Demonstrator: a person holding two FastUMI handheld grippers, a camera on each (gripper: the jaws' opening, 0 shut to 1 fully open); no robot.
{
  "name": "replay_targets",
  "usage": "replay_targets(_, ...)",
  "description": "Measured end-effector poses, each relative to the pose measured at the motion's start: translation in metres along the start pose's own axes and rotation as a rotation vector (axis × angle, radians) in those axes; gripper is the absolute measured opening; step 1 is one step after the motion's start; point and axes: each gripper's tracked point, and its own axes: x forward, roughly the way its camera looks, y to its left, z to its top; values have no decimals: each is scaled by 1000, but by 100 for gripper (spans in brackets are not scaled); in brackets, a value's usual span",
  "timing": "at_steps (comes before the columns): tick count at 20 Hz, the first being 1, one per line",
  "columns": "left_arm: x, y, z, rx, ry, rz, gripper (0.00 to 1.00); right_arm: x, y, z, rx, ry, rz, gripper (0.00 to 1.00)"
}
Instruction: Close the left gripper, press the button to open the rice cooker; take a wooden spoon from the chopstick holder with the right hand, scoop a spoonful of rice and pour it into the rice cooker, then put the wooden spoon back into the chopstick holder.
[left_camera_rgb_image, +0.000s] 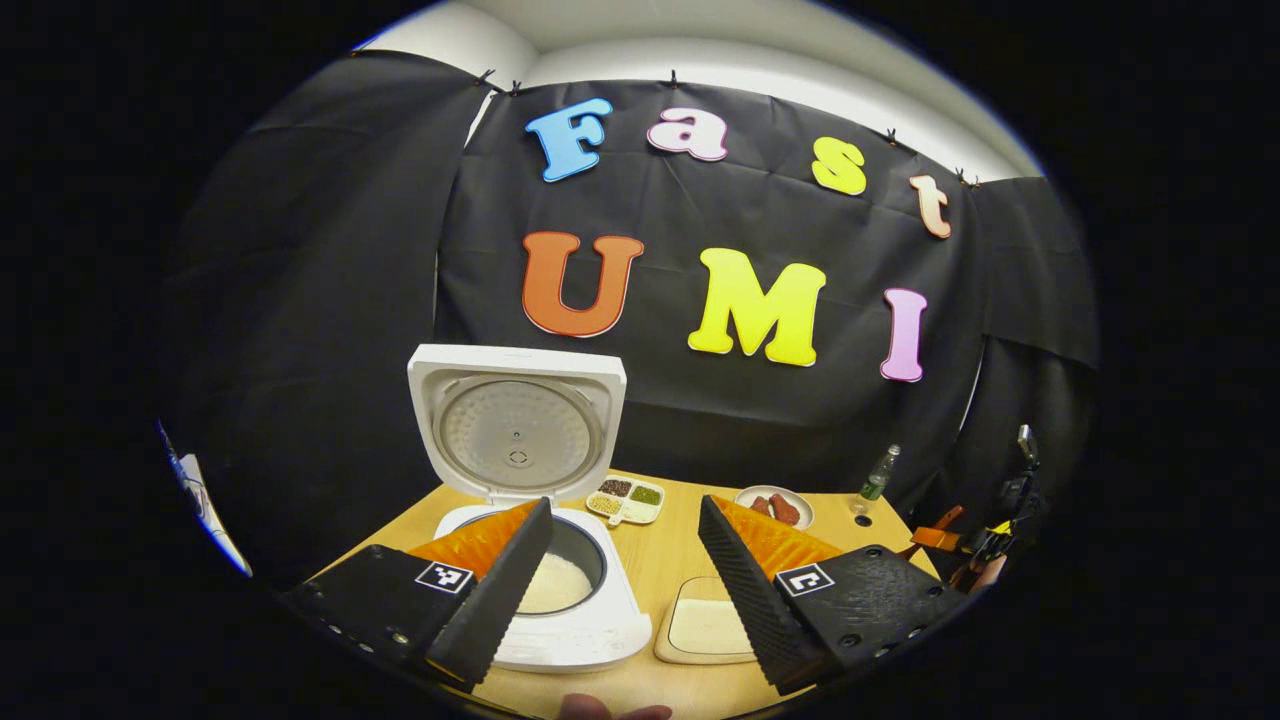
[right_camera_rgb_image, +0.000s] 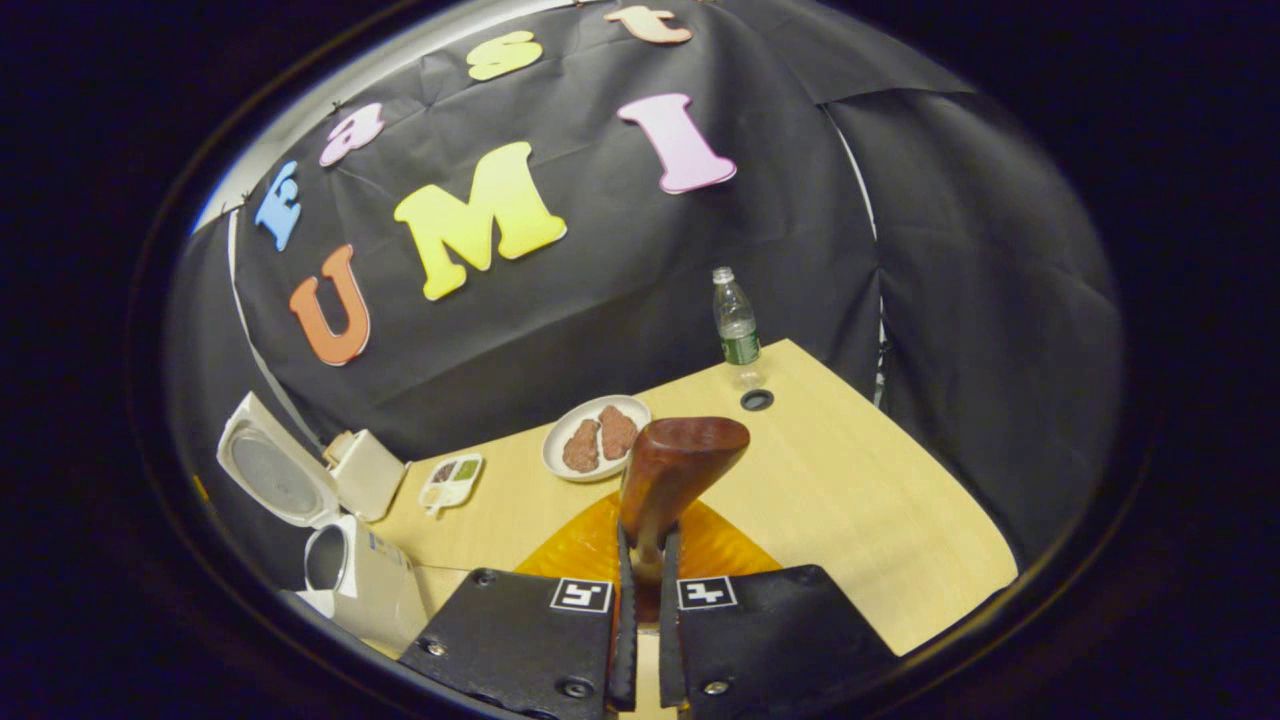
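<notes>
- In the left gripper view, the rice cooker (left_camera_rgb_image: 545, 590) sat on the wooden table (left_camera_rgb_image: 660, 570) just ahead of the left finger, which overlapped its near rim. Its lid (left_camera_rgb_image: 517, 425) stood swung up toward the booth wall, and pale rice showed in the pot, so the button-press step looked done.
- The left gripper (left_camera_rgb_image: 620, 580) hung with its fingers released and wide apart, grasping nothing. My guess is it was simply held back so as not to block the pot mouth.
- Between the two fingers and farther off lay a small divided dish (left_camera_rgb_image: 627, 498) of grains. A flat tray of rice (left_camera_rgb_image: 708, 628) lay nearer, just inside the right finger, probably the source for scooping, beside the cooker so the spoon's trip would be short.
- Beyond the right finger were a plate of brown food (left_camera_rgb_image: 775, 506) and a bottle (left_camera_rgb_image: 877, 475).
- In the right gripper view, the cooker (right_camera_rgb_image: 365, 580) with its raised lid (right_camera_rgb_image: 275, 475) lay well off to the left of the fingers.
- The right gripper (right_camera_rgb_image: 645, 630) was clenched on the wooden spoon (right_camera_rgb_image: 672, 470), both fingers pressing its handle. The bowl rose straight ahead beyond the tips and hid part of the table. I could not tell whether it carried rice.
- The chopstick holder could not be picked out, so where the spoon had to return remained unclear.
</notes>
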Motion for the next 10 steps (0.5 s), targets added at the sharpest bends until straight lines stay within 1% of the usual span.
replay_targets(2,3,3,3,14,6,20,94,14,-3,-16,-32,28,-2,11)
replay_targets(4,4,3,6,23,6,28,94,21,-4,-21,-38,28,-1,11)
replay_targets(5,5,2,6,26,10,26,94,29,-5,-19,-43,16,-3,11)
replay_targets(7,8,1,5,36,22,19,94,34,-8,-26,-59,23,-10,11)
replay_targets(10,9,-1,5,56,28,4,94,36,-9,-35,-51,32,-1,12)
